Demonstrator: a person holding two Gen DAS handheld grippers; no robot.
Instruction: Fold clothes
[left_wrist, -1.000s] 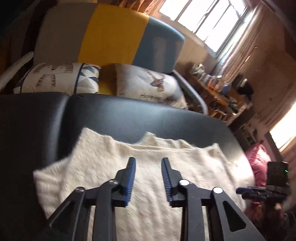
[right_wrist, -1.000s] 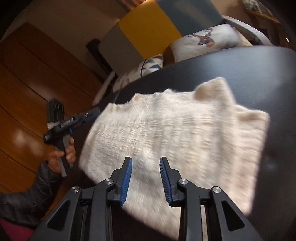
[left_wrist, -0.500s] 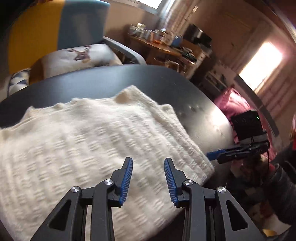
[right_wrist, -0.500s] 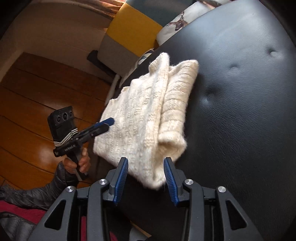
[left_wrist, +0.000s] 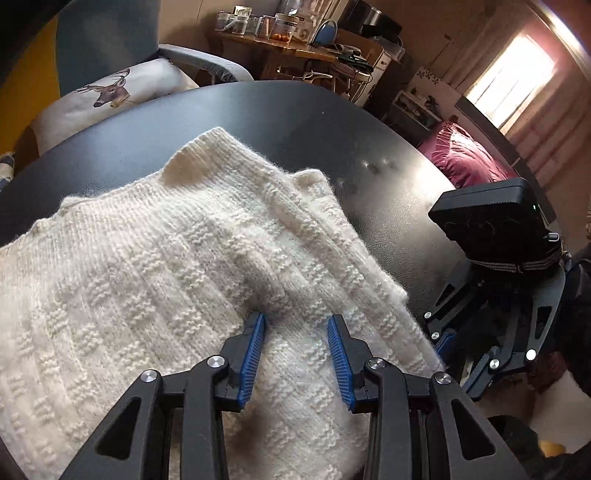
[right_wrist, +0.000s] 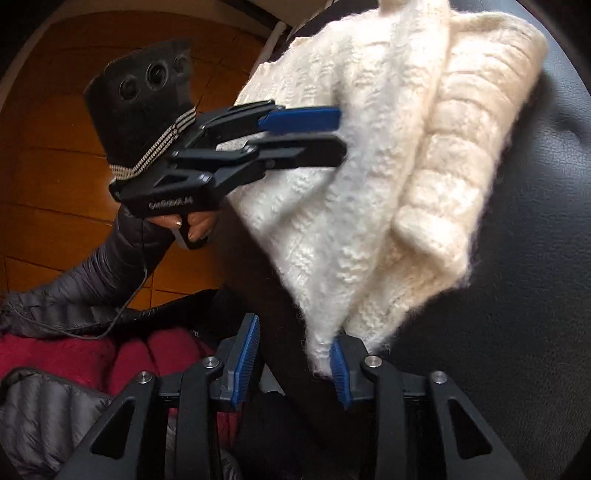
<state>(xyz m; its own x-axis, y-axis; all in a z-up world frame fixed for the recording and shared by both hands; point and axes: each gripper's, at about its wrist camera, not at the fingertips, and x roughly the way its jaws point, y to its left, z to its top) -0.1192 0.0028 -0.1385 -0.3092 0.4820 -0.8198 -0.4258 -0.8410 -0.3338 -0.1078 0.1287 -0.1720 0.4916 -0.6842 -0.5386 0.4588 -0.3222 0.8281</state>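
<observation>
A cream knitted sweater (left_wrist: 177, 280) lies folded on the black padded table (left_wrist: 280, 122). My left gripper (left_wrist: 295, 317) hovers just over its near right part, open, with the knit showing between the blue pads. In the right wrist view the sweater (right_wrist: 388, 177) has a corner hanging over the table edge (right_wrist: 524, 295). That corner rests against the right fingertip of my right gripper (right_wrist: 293, 332), which is open and holds nothing. The left gripper (right_wrist: 340, 133), held by a hand (right_wrist: 192, 229), points at the sweater's side edge. Beyond the sweater's right corner, the right gripper (left_wrist: 443, 343) sits low.
A sofa with a deer cushion (left_wrist: 110, 92) stands behind the table, beside a cluttered wooden desk (left_wrist: 295, 48). A magenta cushion (left_wrist: 465, 155) is at the far right. Wooden floor (right_wrist: 55, 147), a padded dark sleeve (right_wrist: 92, 280) and red cloth (right_wrist: 110, 362) lie below the table edge.
Both grippers have closed in on the sweater's near corner. The left one swung right and lower over the knit. The right one dropped to the table edge, under the hanging corner.
</observation>
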